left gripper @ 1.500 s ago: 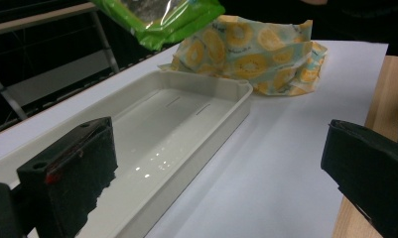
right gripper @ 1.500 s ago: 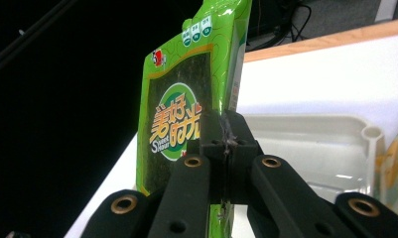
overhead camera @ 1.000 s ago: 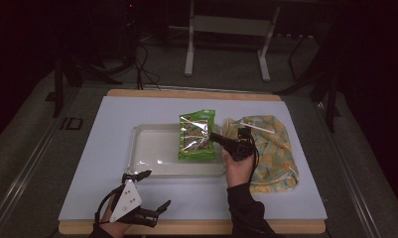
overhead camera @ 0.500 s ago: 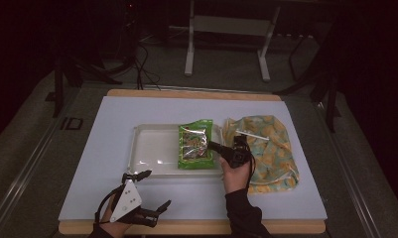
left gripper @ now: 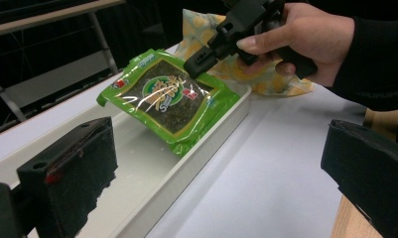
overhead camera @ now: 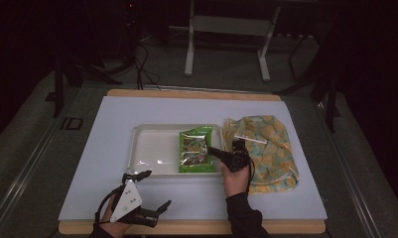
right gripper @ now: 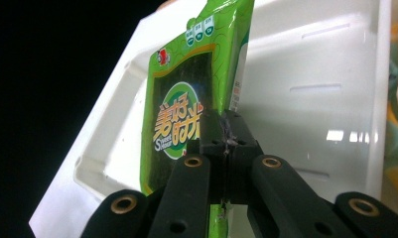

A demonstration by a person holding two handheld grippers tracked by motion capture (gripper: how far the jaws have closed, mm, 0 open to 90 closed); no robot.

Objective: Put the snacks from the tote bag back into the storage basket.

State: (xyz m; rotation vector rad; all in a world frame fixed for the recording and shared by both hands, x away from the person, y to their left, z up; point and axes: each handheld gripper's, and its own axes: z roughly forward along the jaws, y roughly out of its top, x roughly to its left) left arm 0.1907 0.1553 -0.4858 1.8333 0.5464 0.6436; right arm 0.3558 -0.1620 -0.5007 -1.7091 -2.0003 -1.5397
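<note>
Down at the near left corner of the table (overhead camera: 107, 129), the left gripper (overhead camera: 149, 198) sits low in the person's hand, jaws spread wide with nothing between them, pointed toward the tray from well apart. It looks like it's simply waiting, and that seems right: it should keep clear.

Moving right, the white tray (overhead camera: 152, 148) lies in the middle of the table. Its left half is bare; the green seaweed snack packet (overhead camera: 195, 148) is over its right half. From the left gripper view the packet (left gripper: 169, 99) is tilted, its lower edge down against the tray's near wall and the upper part lifted, so I'd judge it is being set in rather than already lying flat.

The right gripper (overhead camera: 217, 151) has its jaws pinched tight on the packet's right edge; the right gripper view shows them closed on the thin sealed margin (right gripper: 225, 124).

To finish this well, I'd say lower the held edge until the packet lies flat on the tray floor, with no corner riding up on the rim, and only then let the jaws part. The film is slick and light, so pulling away sideways could drag it.

Just right of the tray lies a yellow patterned cloth bag (overhead camera: 266, 148), crumpled, near the right hand (overhead camera: 236, 178).
</note>
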